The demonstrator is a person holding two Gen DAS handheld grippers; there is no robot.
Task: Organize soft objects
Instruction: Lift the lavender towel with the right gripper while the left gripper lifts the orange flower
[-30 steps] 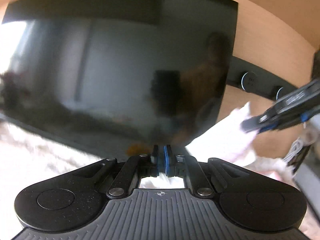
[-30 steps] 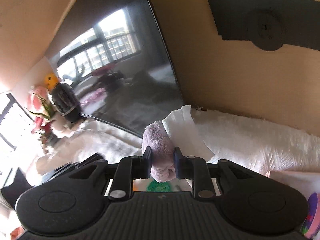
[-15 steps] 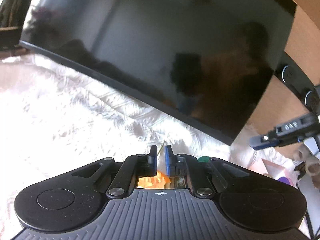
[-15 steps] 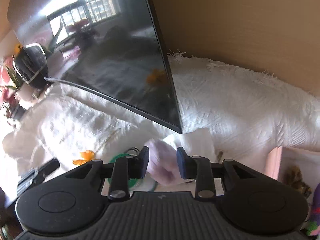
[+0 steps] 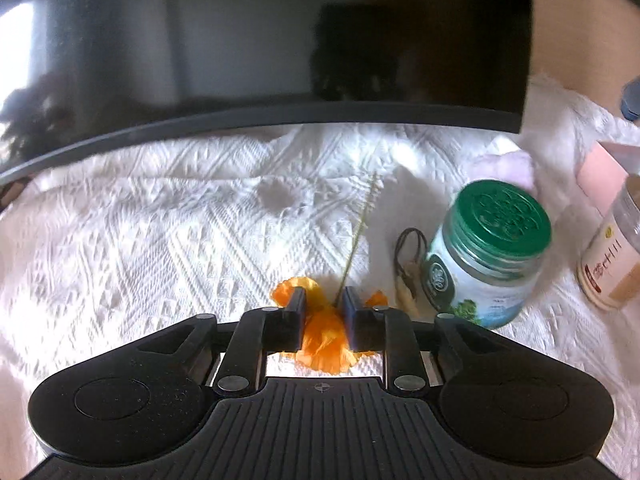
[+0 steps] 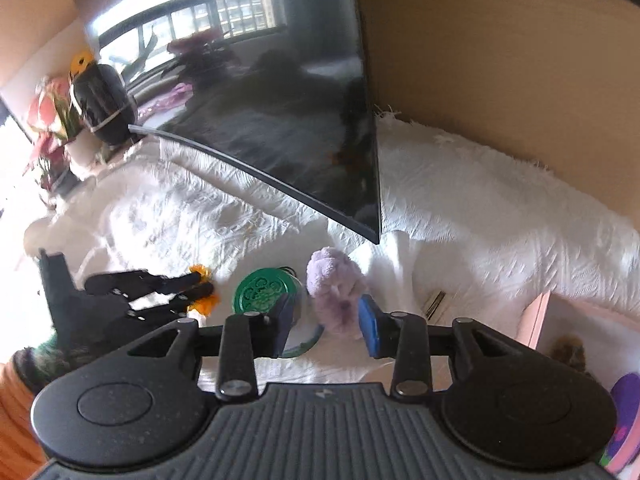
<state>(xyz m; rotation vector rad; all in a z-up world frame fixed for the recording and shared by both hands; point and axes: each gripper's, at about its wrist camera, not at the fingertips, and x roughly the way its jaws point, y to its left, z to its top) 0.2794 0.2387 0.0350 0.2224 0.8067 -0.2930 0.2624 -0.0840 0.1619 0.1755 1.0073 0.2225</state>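
Left wrist view: the left gripper [image 5: 323, 312] is opening, the orange flower [image 5: 324, 334] loose between its fingers on the white cloth [image 5: 160, 232].

Right wrist view: the right gripper [image 6: 327, 322] is opening around the lilac plush [image 6: 336, 292], beside a green-lidded jar [image 6: 264, 290].

Each tool has a matte black plastic body with a ribbed, grooved plate across the middle and 2 round domed housings at the sides, each marked with a shallow circular recess. A small cross mark sits at the top centre of the ribbed plate. 2 black link arms run forward from 2 silver round-head screws, with 2 more small silver pins further out. The left tool [image 5: 323, 304] ends in short black fingers with blue pad faces. The right tool [image 6: 326, 322] carries a dark blue pad and a brighter blue pad [image 6: 370, 330]. Fine dust specks the black housings. An orange sleeve [image 6: 16, 412] shows beside the right tool's body.
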